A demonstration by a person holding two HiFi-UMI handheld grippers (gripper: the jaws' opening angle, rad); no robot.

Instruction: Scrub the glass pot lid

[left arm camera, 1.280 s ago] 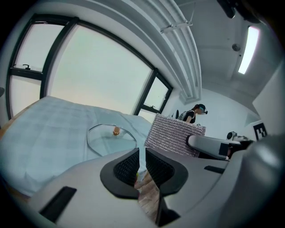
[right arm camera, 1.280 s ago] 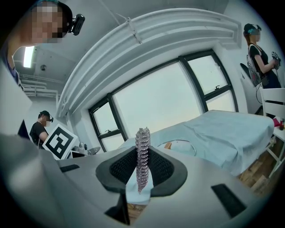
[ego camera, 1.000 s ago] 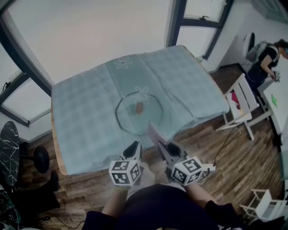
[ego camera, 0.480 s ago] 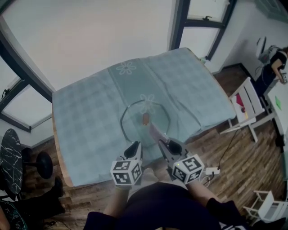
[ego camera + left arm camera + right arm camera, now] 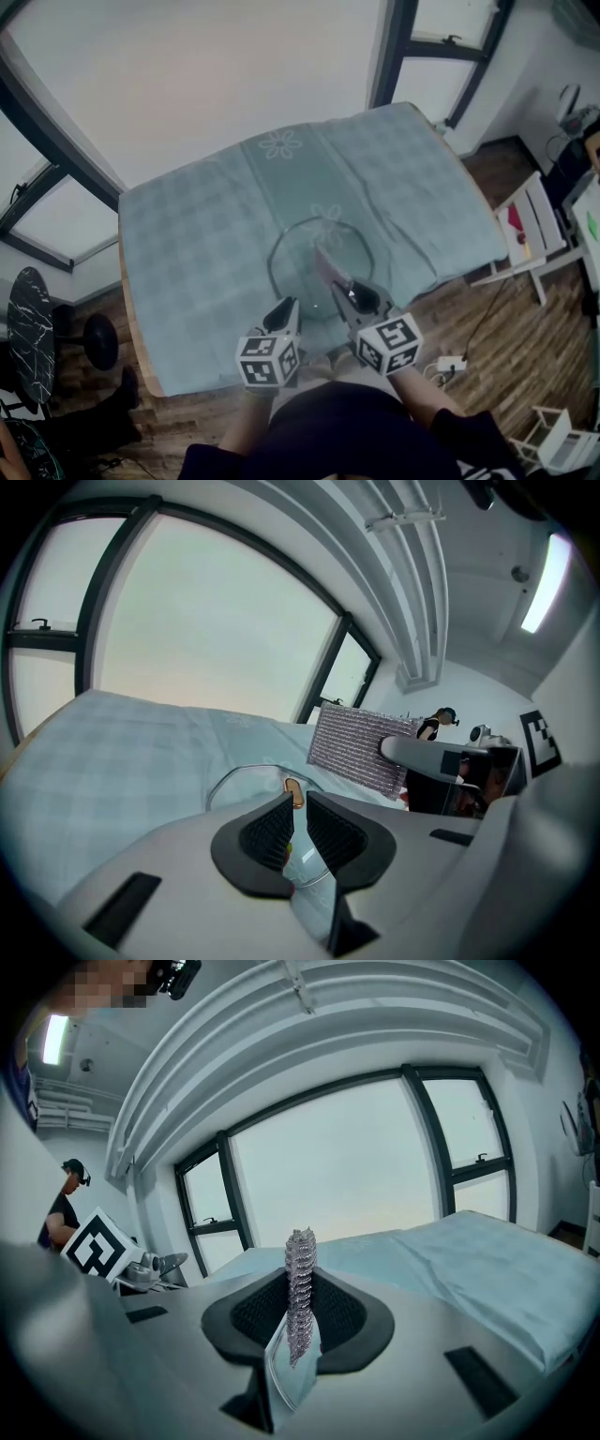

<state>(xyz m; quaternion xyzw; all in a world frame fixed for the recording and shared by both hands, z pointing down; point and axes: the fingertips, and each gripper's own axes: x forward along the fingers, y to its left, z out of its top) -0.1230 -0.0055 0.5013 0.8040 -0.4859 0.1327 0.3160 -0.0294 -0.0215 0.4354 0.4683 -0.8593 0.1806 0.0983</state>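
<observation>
The round glass pot lid (image 5: pixel 289 267) lies flat on the pale blue tablecloth (image 5: pixel 187 234), near the table's front edge. My right gripper (image 5: pixel 345 292) is shut on a grey mesh scrub pad (image 5: pixel 325 265), which hangs over the lid's middle and hides the knob in the head view. The pad (image 5: pixel 301 1279) stands edge-on between the right jaws. My left gripper (image 5: pixel 284 307) hovers at the lid's near rim, its jaws shut to a thin slit with nothing between them. In the left gripper view the lid (image 5: pixel 242 782) and its brown knob (image 5: pixel 294 792) lie just beyond the left gripper (image 5: pixel 298 803), with the pad (image 5: pixel 361 747) to the right.
A white chair (image 5: pixel 525 220) stands right of the table and a black stool (image 5: pixel 94 342) to its left on the wooden floor. A power strip (image 5: pixel 453 363) lies on the floor by my right side. Windows run behind the table. A person (image 5: pixel 436 722) stands far off.
Both grippers have moved forward from the table's edge to the lid. The scrub pad now covers the lid's knob in the head view.
</observation>
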